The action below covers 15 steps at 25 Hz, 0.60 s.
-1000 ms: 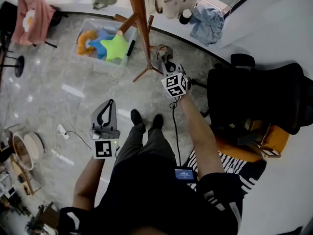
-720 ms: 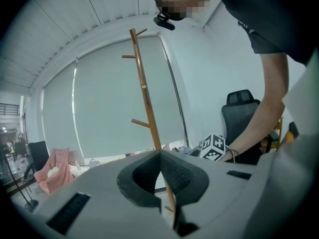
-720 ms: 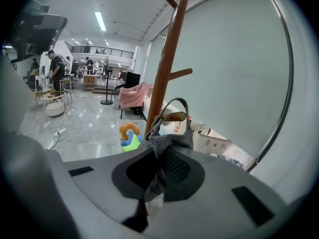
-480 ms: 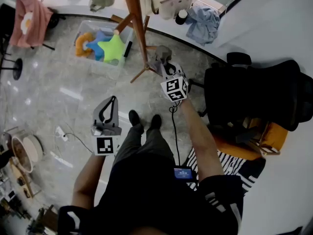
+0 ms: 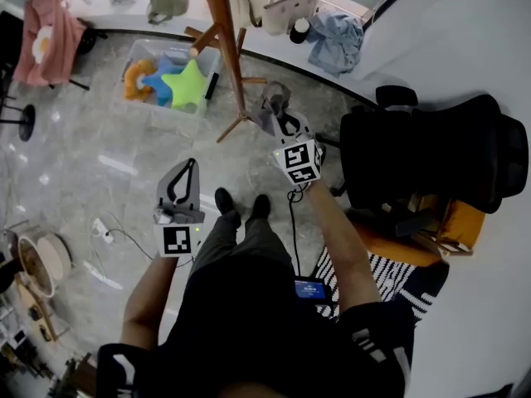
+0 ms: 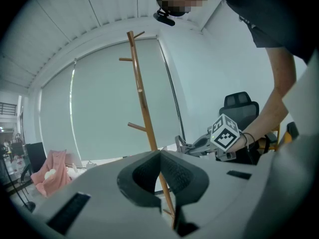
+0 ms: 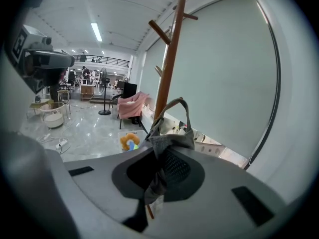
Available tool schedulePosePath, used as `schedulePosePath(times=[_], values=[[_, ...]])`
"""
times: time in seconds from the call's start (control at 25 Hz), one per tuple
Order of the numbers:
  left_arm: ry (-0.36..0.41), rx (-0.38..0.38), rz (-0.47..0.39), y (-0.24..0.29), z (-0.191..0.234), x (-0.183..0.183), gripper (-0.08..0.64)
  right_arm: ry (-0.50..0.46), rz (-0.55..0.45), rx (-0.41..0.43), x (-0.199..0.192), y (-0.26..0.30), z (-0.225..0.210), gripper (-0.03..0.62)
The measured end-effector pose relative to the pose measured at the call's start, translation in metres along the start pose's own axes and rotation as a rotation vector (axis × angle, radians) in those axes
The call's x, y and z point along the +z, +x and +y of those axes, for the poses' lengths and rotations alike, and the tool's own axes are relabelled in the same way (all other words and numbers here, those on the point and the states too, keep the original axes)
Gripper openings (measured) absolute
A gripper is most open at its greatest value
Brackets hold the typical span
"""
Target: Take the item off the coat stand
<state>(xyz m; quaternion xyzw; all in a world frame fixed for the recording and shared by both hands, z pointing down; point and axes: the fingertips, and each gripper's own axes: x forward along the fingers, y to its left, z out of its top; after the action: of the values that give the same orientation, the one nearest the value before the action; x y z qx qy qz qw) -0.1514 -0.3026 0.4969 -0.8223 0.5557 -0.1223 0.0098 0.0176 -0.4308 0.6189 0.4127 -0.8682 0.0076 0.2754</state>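
Note:
The wooden coat stand [image 5: 222,31] rises at the top middle of the head view, its feet on the grey floor. Just right of its base, my right gripper [image 5: 280,116] is shut on a grey fabric item with a loop strap [image 5: 274,98], held off the stand. In the right gripper view that grey item [image 7: 172,133] hangs pinched between the jaws of the right gripper [image 7: 160,156], with the coat stand [image 7: 169,59] behind it. My left gripper [image 5: 188,168] is lower left, shut and empty. The left gripper [image 6: 160,153] faces the coat stand [image 6: 144,113].
A clear bin of plush toys [image 5: 170,81] stands left of the stand. A black office chair [image 5: 431,156] is close on the right. A pink garment [image 5: 54,36] hangs far left. Bags [image 5: 282,7] and a blue cloth [image 5: 336,40] lie along the window ledge.
The right gripper with the grey item has drawn slightly away from the stand's pole, toward me. The left gripper has hardly moved.

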Motion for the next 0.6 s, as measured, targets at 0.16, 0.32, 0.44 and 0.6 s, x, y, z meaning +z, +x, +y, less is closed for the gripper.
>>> schedulePosePath(times=[0.16, 0.32, 0.44, 0.6], values=[[0.010, 0.003, -0.012, -0.005, -0.001, 0.007, 0.025, 0.006, -0.029, -0.001, 0.022, -0.027, 0.001, 0.031], [-0.002, 0.011, -0.021, -0.011, 0.000, 0.015, 0.025, 0.018, -0.066, -0.001, 0.046, -0.055, 0.005, 0.031], [-0.007, 0.019, -0.035, -0.015, 0.000, 0.022, 0.025, 0.032, -0.075, 0.005, 0.058, -0.076, 0.008, 0.031], [-0.008, 0.030, -0.052, -0.023, 0.003, 0.031, 0.025, 0.051, -0.097, 0.009, 0.074, -0.104, 0.014, 0.031]])
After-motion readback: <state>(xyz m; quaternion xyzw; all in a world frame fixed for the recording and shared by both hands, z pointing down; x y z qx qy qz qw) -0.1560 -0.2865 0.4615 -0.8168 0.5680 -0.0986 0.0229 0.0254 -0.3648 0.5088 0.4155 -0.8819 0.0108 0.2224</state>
